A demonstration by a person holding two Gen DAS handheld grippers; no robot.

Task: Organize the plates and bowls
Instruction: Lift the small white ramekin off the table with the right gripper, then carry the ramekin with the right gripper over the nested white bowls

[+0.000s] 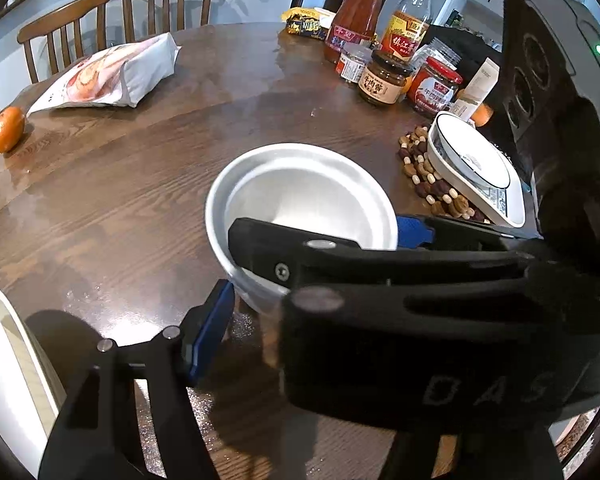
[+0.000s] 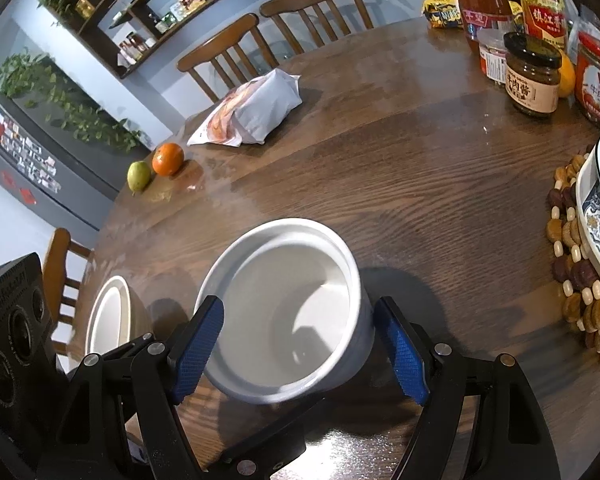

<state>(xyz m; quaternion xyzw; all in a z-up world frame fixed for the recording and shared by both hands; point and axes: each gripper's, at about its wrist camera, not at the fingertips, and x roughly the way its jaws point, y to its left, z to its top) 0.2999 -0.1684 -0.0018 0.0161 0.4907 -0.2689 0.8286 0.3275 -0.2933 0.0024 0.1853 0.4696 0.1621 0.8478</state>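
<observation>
1. The right claw [image 2: 300, 344] was closed around the white bowl [image 2: 288, 300]. One blue pad lay against the bowl's left wall and the other met its right wall.
2. The white bowl sat near the front edge of the dark wooden tabletop [image 2: 420, 184], its opening tipped toward the right wrist camera. Whether its base touched the wood I could not tell.
3. Of the left claw [image 1: 172, 360] only one blue-padded finger showed, just beside the bowl's lower wall. The right claw's black body hid the other finger, so I could not tell whether this claw was released or clenched.
4. A second bowl [image 2: 108, 312], white inside, stood to the left of the white bowl, near the tabletop's rim.
5. To the right, a blue-patterned plate [image 2: 596, 216] rested on a beaded trivet [image 2: 572, 280].
6. Further back lay a white bag [image 2: 252, 116] and an orange [image 2: 168, 159], well apart from the bowls. Sauce jars [image 2: 534, 80] stood at the far right.
</observation>
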